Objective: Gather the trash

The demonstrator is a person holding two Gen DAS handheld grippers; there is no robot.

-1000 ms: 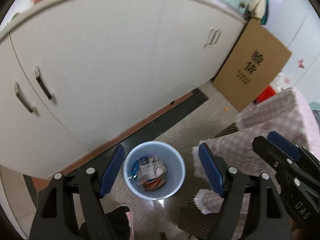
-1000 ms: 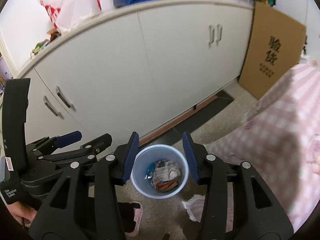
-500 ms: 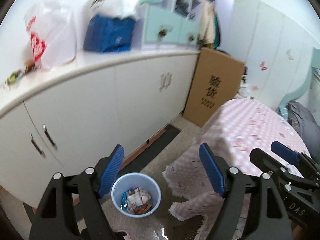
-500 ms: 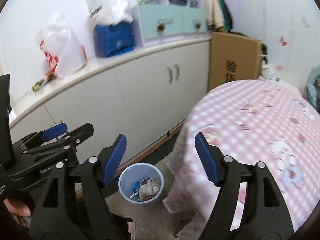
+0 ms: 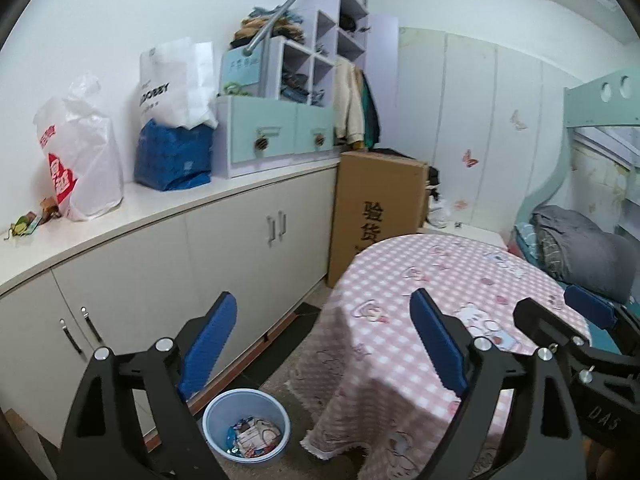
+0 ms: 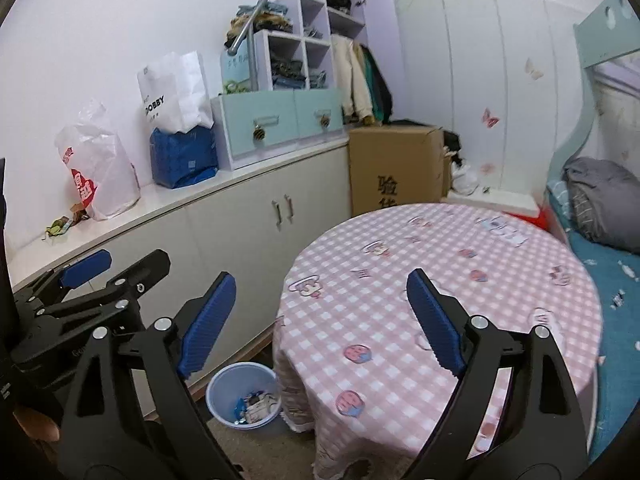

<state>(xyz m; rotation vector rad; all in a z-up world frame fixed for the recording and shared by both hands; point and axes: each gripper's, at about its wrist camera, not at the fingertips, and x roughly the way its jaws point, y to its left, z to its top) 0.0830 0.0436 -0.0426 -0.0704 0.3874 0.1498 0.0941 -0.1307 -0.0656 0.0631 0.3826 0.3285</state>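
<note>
**Both grippers empty above the bin, next piece of trash yet to be found**

The drop-off looked finished. The blue bin (image 5: 246,424) sat at the bottom centre-left of the left wrist view, on the floor between the white cabinets (image 5: 224,264) and the hanging edge of the pink checked tablecloth (image 5: 440,280), and wrappers (image 5: 252,436) already lay inside it. In the right wrist view the same bin (image 6: 243,399) stood low and left of centre, tucked just beside the cloth's hem.

The left gripper (image 5: 324,344) had its blue pads spread wide with nothing between them; its jaws had just been opening. The right gripper (image 6: 320,324) was likewise wide apart and empty, its jaws also having just opened further. Each gripper showed in the other's view: the right one at the lower right edge of the left view, the left one at the lower left edge of the right view, side by side.

Both pointed gently downward across the round table toward the far wall. Judging by that, the step in hand was a search for more litter. A few small flat pieces (image 6: 502,229) lay on the far side of the cloth, upper right of centre; whether they were trash I could not tell. Some scraps (image 5: 24,226) also lay at the left end of the counter. The next move would call for choosing one target and lowering one gripper over it.
</note>
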